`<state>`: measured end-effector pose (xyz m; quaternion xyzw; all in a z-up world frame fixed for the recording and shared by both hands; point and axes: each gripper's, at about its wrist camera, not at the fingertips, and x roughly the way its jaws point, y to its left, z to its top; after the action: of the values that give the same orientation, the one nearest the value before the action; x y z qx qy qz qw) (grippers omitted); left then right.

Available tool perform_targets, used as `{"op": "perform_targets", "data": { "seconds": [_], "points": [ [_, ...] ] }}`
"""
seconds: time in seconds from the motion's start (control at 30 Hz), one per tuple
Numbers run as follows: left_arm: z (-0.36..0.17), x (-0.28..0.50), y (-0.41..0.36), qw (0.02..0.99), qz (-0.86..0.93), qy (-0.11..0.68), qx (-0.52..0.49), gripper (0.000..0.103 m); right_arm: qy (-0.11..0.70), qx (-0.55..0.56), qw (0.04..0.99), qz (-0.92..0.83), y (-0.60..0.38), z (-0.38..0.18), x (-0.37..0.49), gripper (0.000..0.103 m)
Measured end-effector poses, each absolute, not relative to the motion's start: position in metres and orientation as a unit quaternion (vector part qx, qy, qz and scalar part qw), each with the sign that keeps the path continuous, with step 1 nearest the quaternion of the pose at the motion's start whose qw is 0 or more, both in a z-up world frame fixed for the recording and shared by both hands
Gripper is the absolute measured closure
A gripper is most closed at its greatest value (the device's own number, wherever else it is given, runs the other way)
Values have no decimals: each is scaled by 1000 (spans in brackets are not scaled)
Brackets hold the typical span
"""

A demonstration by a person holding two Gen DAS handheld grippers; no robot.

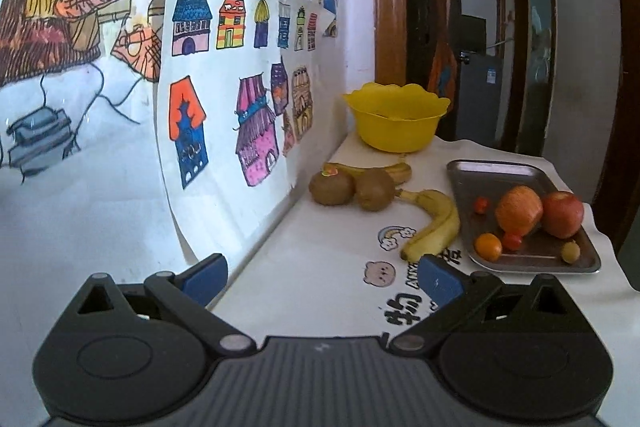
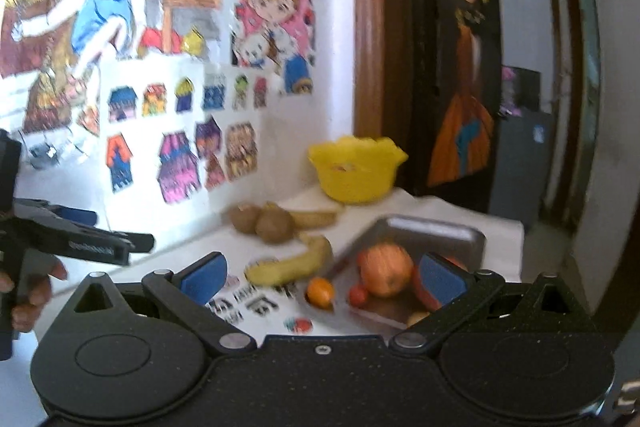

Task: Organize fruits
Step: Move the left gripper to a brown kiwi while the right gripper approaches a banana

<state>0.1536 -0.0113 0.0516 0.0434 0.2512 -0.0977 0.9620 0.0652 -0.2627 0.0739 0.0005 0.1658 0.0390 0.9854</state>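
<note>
Gently now: with both left tongs [image 1: 322, 277] and right tongs [image 2: 322, 277] spread wide and empty, take the soft banana [image 1: 434, 227] across its thick middle.

We see our right gripper [image 2: 322, 277] spread wide and empty above the white table [image 2: 460, 211]. At one o'clock sits the metal tray [image 2: 436, 229] with an apple [image 2: 386, 269] and small fruits. At twelve: a banana [image 2: 294, 263], two kiwis [image 2: 262, 221], a yellow bowl [image 2: 356, 175]. Our left gripper [image 2: 100, 239] enters at nine o'clock.
</note>
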Motion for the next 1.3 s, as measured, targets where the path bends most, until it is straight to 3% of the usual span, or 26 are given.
{"op": "perform_targets", "data": {
  "seconds": [0.27, 0.6, 0.83, 1.3],
  "points": [
    [64, 190, -19, 963, -97, 248, 29, 0, 119, -56, 990, 55, -278, 99, 92, 1],
    [54, 267, -51, 960, -125, 249, 16, 0, 96, -125, 985, 77, -294, 118, 189, 1],
    [35, 304, -71, 958, -170, 225, 50, 1, 150, -65, 974, 154, -310, 81, 260, 1],
    [4, 372, -107, 935, -234, 248, 97, 1, 252, -75, 935, 239, -302, 12, 306, 1]
  ]
}}
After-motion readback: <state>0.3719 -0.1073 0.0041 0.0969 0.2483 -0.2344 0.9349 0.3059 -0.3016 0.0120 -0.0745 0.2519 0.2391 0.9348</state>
